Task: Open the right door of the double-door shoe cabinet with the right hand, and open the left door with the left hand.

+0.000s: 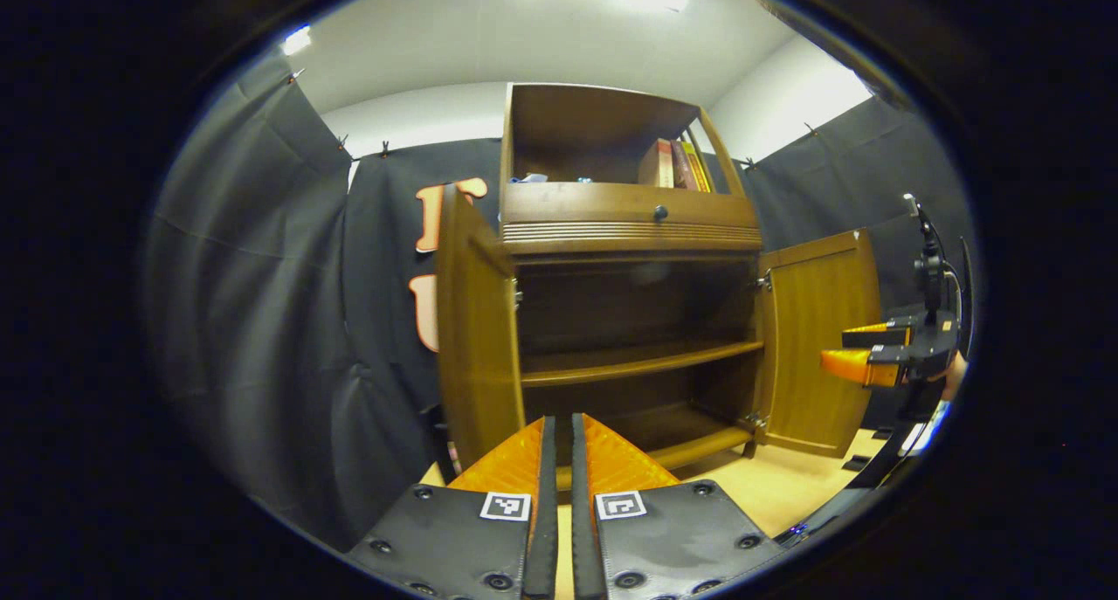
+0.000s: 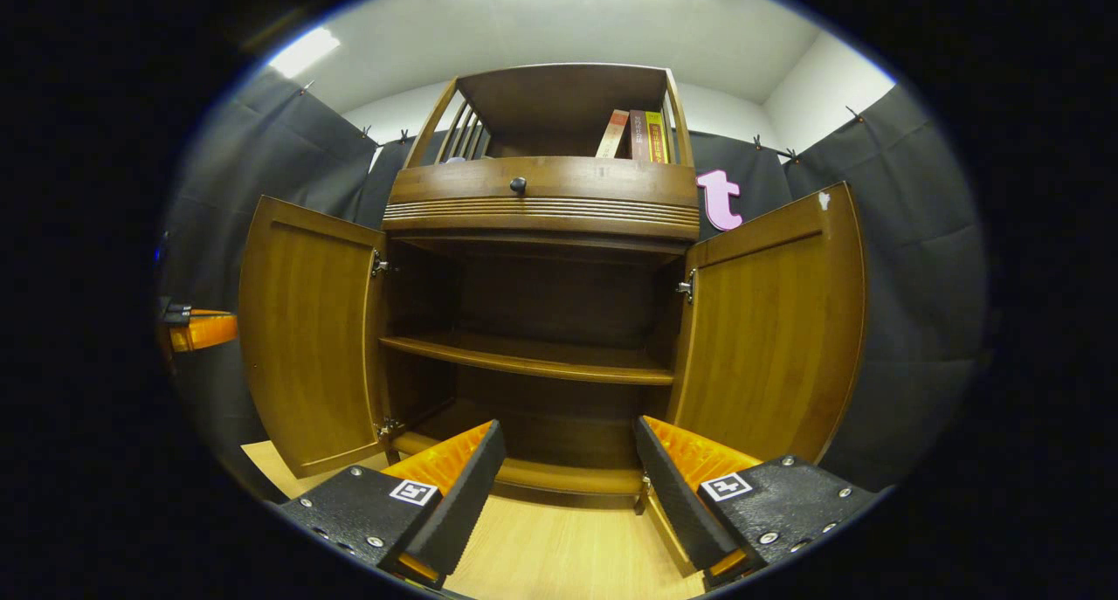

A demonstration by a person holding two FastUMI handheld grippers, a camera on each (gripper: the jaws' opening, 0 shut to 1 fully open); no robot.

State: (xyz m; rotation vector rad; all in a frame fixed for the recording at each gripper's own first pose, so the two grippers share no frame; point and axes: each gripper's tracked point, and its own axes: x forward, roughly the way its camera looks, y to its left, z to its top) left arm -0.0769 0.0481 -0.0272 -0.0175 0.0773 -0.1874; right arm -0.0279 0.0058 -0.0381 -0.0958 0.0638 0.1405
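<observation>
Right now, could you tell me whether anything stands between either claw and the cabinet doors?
Nothing visible does. The left door and right door both stand open already, with bare floor ahead of the right claw.

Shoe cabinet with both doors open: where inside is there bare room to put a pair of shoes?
The middle shelf lies bare between left door and right door, as does the bottom board below it. The top compartment is crowded at its right by books.

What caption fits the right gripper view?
Open right gripper faces the cabinet, both doors swung wide.
</observation>
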